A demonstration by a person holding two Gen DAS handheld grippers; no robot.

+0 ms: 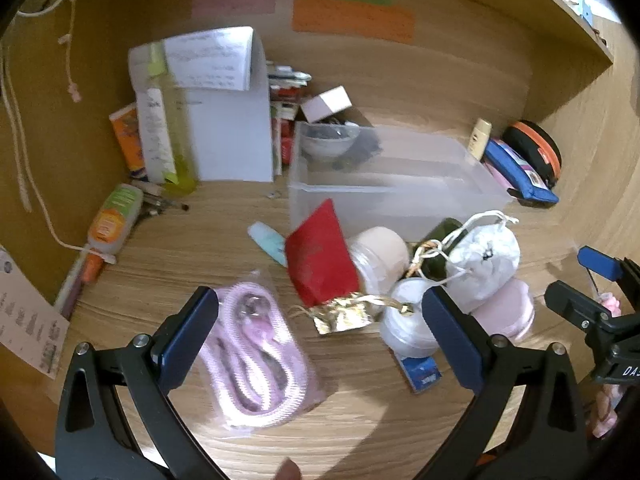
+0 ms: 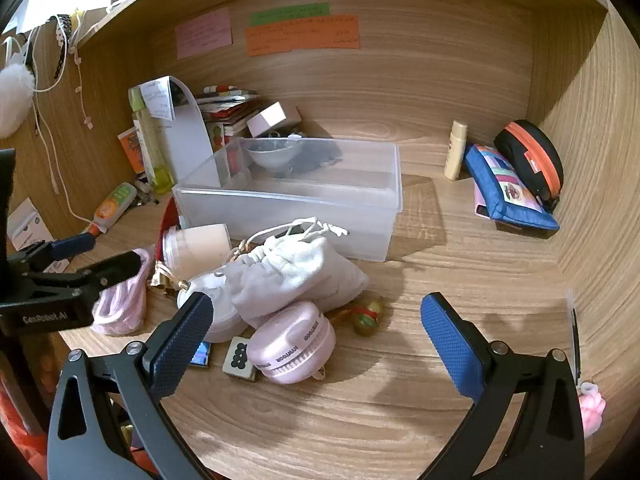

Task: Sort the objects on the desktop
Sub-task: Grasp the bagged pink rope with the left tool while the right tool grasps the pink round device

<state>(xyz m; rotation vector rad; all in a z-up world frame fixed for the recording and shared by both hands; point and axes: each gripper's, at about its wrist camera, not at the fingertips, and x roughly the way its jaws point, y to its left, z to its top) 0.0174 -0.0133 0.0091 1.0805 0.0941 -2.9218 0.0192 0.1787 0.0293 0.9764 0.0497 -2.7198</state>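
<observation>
1. The left gripper (image 1: pixel 320 332) is seen released, its jaws spread wide and nothing held between them; it hangs above the wooden desk (image 1: pixel 360 432).
2. The right gripper (image 2: pixel 316 340) is likewise spread and empty, with the pink round case (image 2: pixel 292 344) lying between its fingers, nearer the left one.
3. A loose pile of desktop objects is gathered just in front of the clear plastic bin (image 1: pixel 392 184), which stands at about 12 o'clock from the left gripper.
4. The pink cord in its clear bag (image 1: pixel 256 356) lies beside the left gripper's left finger, at about 9 o'clock from its midpoint; its long axis runs roughly from 11 to 5 o'clock, oblique to the line on which the jaws close.
5. The red pouch (image 1: pixel 320 256) leans at 12 o'clock, between gripper and bin; the white drawstring bag (image 1: pixel 484 260) lies at about 2 o'clock.
6. It is judged that the cord is the left gripper's nearest thing, and that a shift toward 9 o'clock would be needed to bracket it.
7. The bin is judged the likely destination; it appears to hold no sorted objects yet, though this cannot be told for certain.
</observation>
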